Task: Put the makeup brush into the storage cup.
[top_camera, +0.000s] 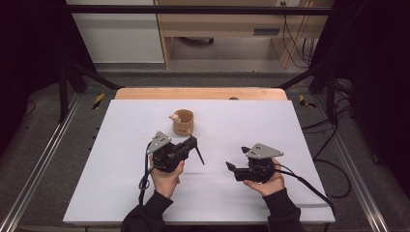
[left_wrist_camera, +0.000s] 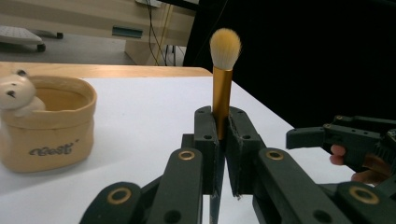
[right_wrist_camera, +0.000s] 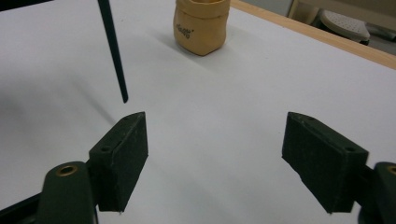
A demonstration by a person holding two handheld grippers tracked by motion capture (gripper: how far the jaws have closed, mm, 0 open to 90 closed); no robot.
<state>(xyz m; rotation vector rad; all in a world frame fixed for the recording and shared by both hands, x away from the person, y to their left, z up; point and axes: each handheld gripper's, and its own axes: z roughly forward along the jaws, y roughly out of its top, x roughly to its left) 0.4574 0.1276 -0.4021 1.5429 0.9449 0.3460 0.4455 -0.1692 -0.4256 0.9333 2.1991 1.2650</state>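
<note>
Two hand-held grippers over the white table (top_camera: 241, 121), one loaded and one idle. Left hand-held gripper (top_camera: 192, 142) clamped tight on a makeup brush (left_wrist_camera: 222, 93), gripped at the foot of the gold ferrule. Pale bristle head standing clear above the jaws in the left gripper view, dark handle running away below them. Right hand-held gripper (top_camera: 237, 158) spread wide with nothing between its jaws, off to the person's right and well apart from the pot.

Brush off the table altogether. Seen from the right gripper view as a thin dark handle slanting down to a free tip above the white surface. Long axis steep, bristles up, handle end lowest.

Tan pot (top_camera: 183, 122) with a small bear figure on its rim, upright on the table, mouth open to the top. In the high view, just beyond the left jaws and a touch to their left; in the left gripper view, near and off to the left of the brush. Not touching brush or jaws.

Probably a matter of standing the brush in the pot, handle first. Left hand clearly the nearer one. Needed for that: a short carry away from the person and leftward, handle tip lifted over the rim, axis kept steep, then a lowering into the opening.
</note>
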